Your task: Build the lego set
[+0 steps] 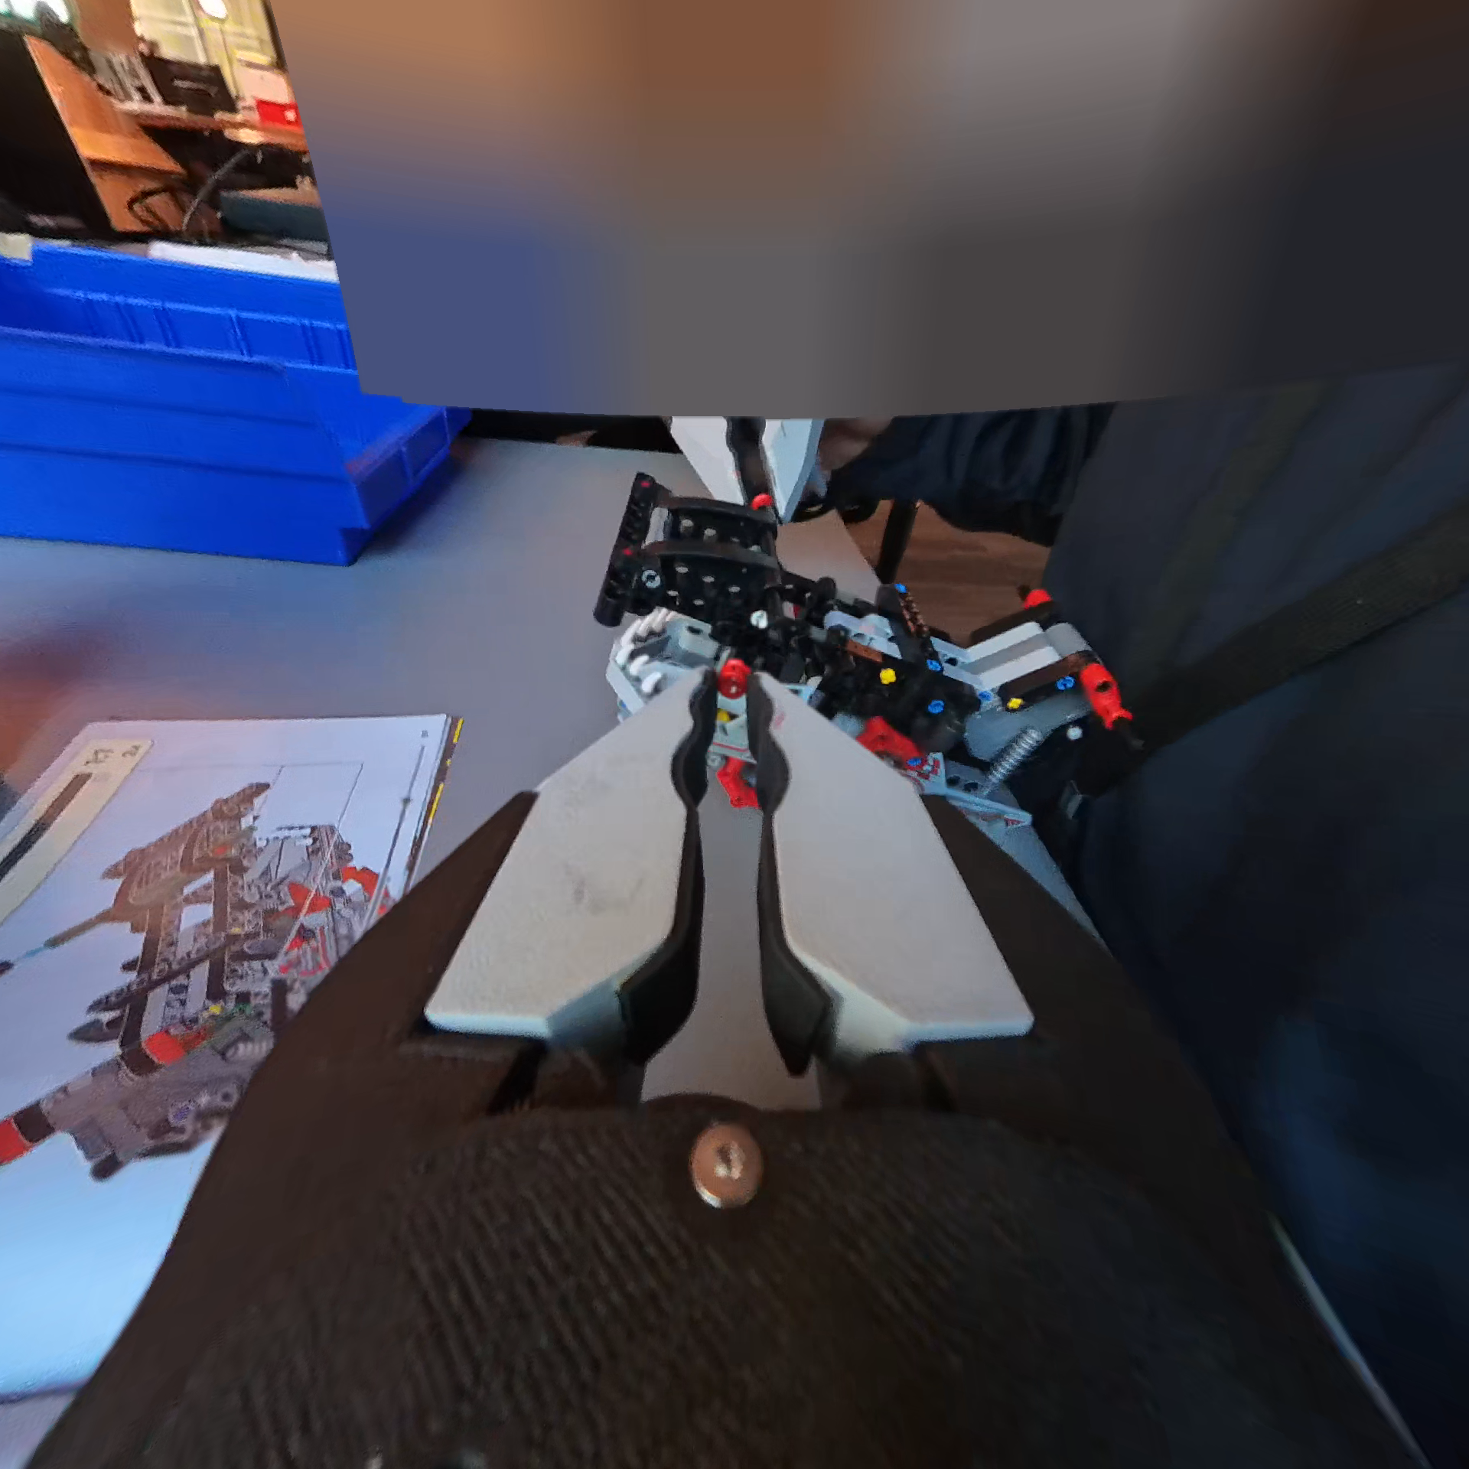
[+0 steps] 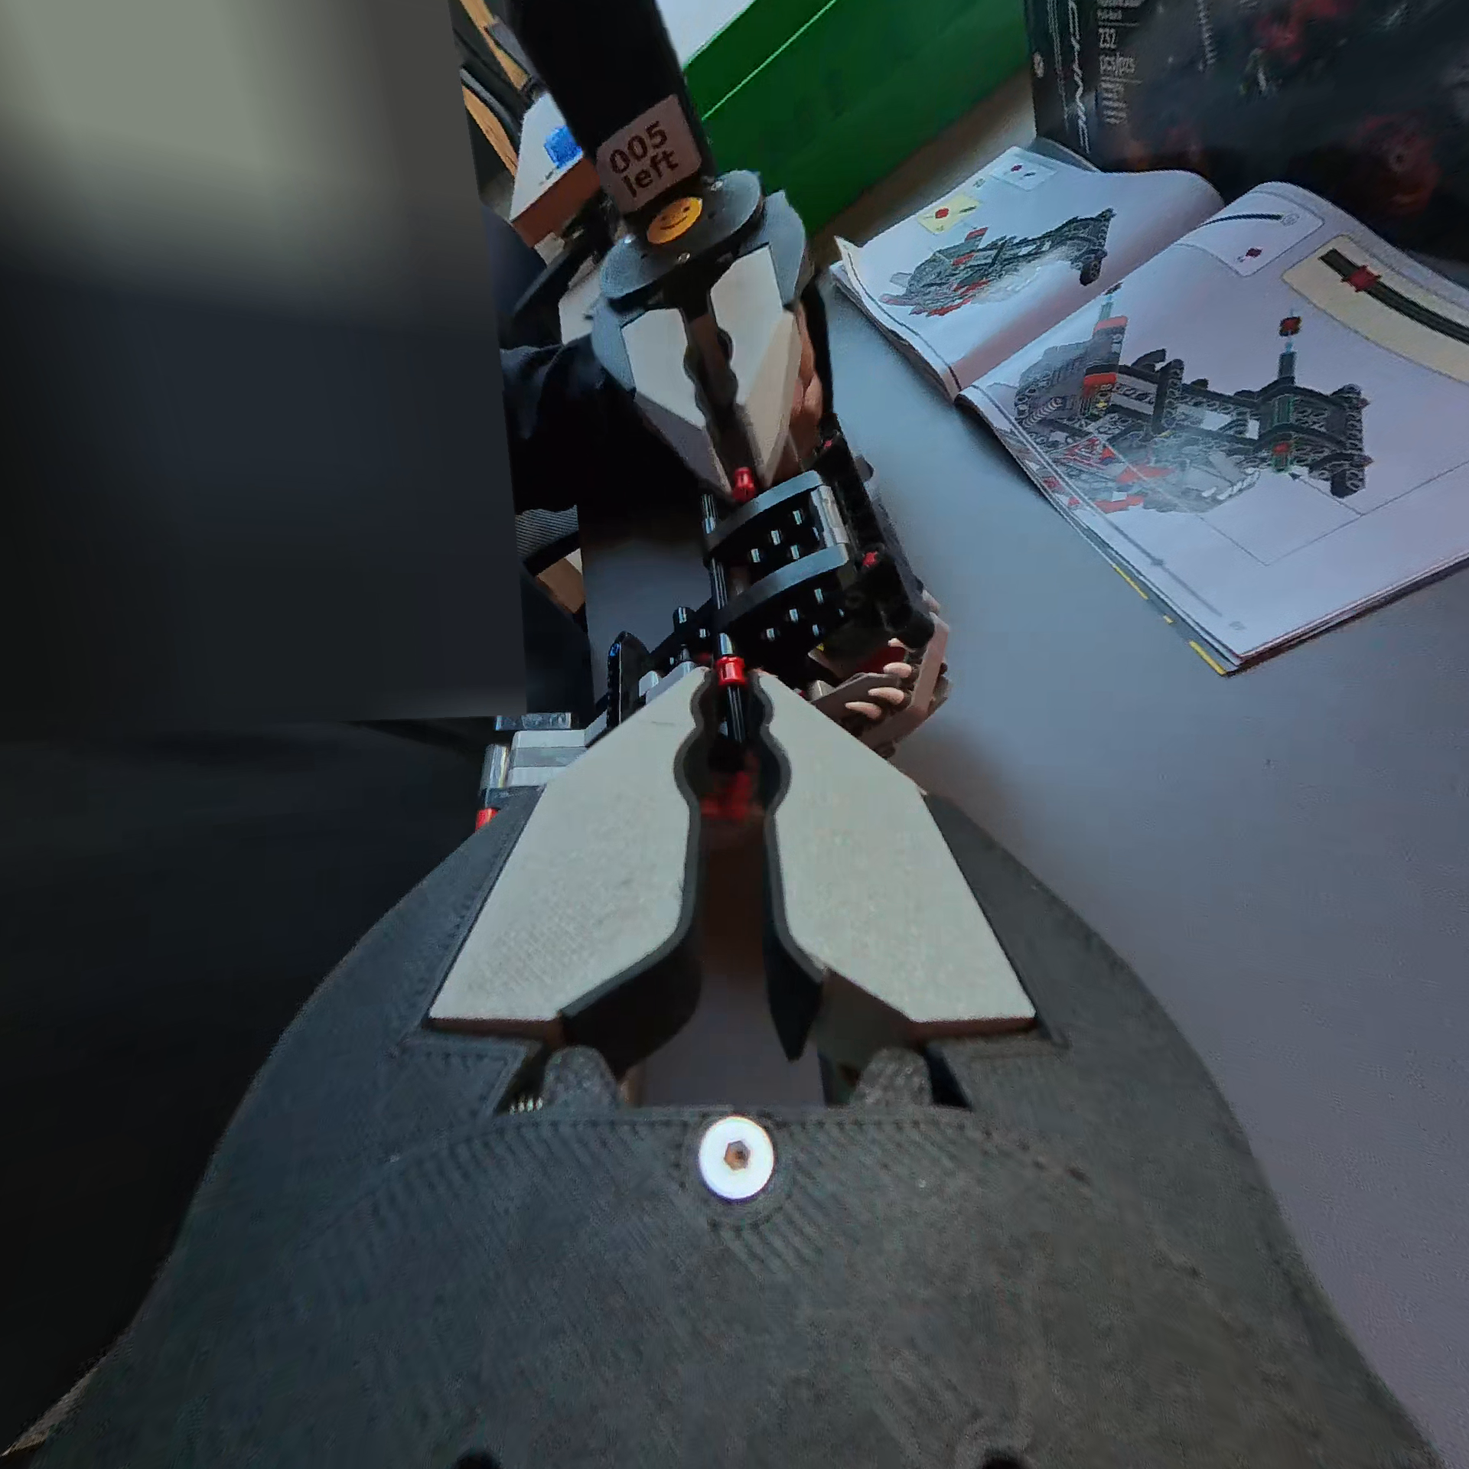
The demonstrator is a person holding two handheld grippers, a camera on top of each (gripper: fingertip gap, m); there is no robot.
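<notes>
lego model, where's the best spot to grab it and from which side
Probably by a thin black rod: the right gripper already pinches one just below its red collar, and the left gripper meets a red-tipped end from the opposite side. The lego model has bulky black panels that look too wide.

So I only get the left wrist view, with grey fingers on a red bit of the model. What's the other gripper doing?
Observer: The right gripper is closed on a black axle that has a red bush at its end.
Operator: Anything past that booklet?
Observer: Yes, a green box stands beyond the open instruction booklet.
Operator: Anything else back there?
Observer: A dark box stands at the booklet's far edge.
</notes>
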